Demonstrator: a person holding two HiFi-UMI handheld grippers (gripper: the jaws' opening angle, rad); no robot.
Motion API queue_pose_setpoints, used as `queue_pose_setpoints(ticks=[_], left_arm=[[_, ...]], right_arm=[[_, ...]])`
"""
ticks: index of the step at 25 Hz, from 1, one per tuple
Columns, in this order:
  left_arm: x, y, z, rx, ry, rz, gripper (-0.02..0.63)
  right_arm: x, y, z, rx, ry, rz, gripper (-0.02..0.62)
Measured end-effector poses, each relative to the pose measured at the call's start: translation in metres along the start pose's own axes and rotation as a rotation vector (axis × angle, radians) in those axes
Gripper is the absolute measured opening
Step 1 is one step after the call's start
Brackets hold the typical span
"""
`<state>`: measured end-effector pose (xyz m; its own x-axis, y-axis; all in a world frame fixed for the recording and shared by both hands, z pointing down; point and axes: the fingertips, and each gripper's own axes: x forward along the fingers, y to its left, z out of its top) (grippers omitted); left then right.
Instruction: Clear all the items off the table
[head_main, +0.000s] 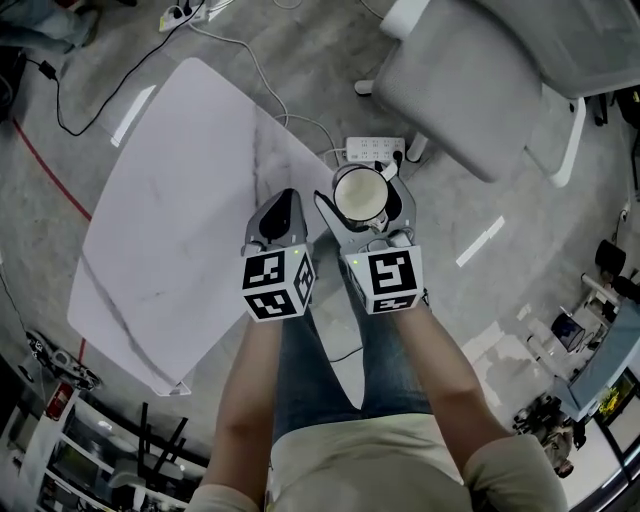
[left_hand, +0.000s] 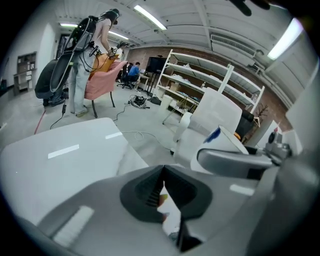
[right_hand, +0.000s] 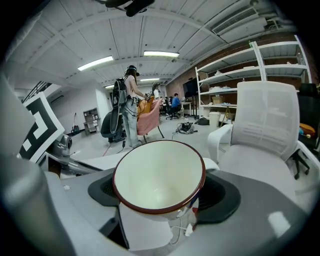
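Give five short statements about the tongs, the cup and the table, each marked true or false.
1. The right tongs grip a white enamel cup with a dark red rim. True.
2. The left tongs are wide open. False: they are shut.
3. Plates cover the white marble-patterned table. False: no plates show on it.
4. A white power strip lies on the grey floor. True.
5. The cup is full of coffee. False: its inside is empty and white.
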<state>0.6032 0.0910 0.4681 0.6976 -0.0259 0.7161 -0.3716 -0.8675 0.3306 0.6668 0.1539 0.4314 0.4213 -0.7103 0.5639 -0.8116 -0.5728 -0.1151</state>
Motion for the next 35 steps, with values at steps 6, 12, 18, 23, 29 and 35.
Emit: queue_pose_setpoints(ticks=[6, 12, 18, 23, 29, 35], left_arm=[[0.037, -0.049, 0.008, 0.014, 0.009, -0.002, 0.009], [0.070, -0.086, 0.016, 0.029, 0.015, -0.005, 0.009], [0.101, -0.130, 0.025, 0.054, 0.021, -0.027, 0.009], [0.124, -0.165, 0.031, 0.084, 0.031, -0.062, 0.009], [0.150, -0.192, 0.037, 0.124, 0.049, -0.098, 0.009], [0.175, -0.207, 0.046, 0.159, 0.063, -0.120, 0.009]], right_arm=[[-0.004, -0.067, 0.000, 0.034, -0.005, -0.027, 0.414], [-0.005, -0.122, -0.001, 0.044, -0.007, -0.047, 0.414], [-0.010, -0.179, -0.002, 0.054, -0.005, -0.081, 0.414], [-0.015, -0.221, -0.003, 0.073, -0.004, -0.118, 0.414], [-0.014, -0.264, -0.007, 0.105, -0.009, -0.176, 0.414], [-0.009, -0.304, -0.006, 0.140, -0.019, -0.228, 0.414]])
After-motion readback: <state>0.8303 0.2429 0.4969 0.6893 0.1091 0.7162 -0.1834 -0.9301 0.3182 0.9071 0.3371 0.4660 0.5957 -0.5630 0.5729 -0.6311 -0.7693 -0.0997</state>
